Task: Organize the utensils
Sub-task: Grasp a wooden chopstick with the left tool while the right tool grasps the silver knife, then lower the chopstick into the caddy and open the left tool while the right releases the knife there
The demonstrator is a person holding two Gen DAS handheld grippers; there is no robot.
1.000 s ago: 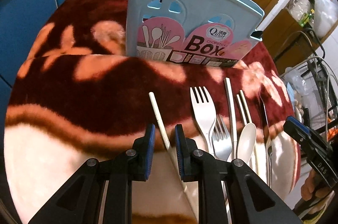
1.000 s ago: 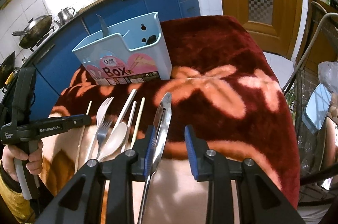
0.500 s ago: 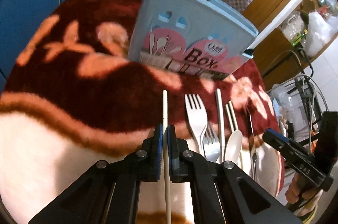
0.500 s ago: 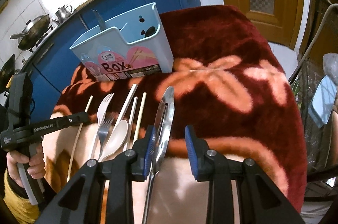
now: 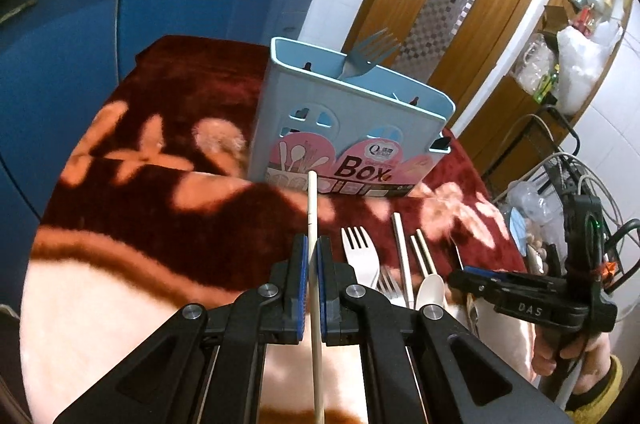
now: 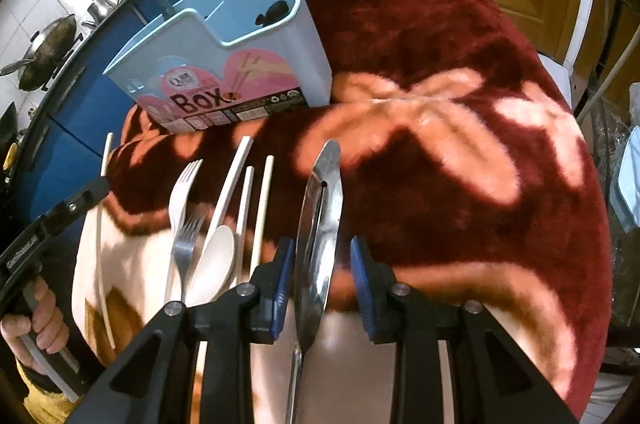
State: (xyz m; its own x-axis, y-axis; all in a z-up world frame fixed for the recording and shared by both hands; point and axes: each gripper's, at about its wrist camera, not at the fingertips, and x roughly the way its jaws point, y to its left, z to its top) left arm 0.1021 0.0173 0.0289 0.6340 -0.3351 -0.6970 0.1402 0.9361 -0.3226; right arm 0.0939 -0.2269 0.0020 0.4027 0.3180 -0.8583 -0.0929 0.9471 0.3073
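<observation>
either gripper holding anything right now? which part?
Left gripper is shut on a pale chopstick, gripped partway along its shaft. Metal tongs lie between the right gripper's open jaws, not clamped.

Our left gripper point(image 5: 312, 256) has closed on the pale chopstick point(image 5: 312, 207) and lifted its far tip off the blanket point(image 5: 160, 232).

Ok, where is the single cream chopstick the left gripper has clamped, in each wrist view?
Left wrist: the chopstick runs up the centre of the frame, pinched in the left gripper, its tip in front of the blue utensil box.
Right wrist: the same chopstick sits at far left, tip near the box's lower left corner.
Shared landmark: the utensil box with the "BOX" label.
</observation>
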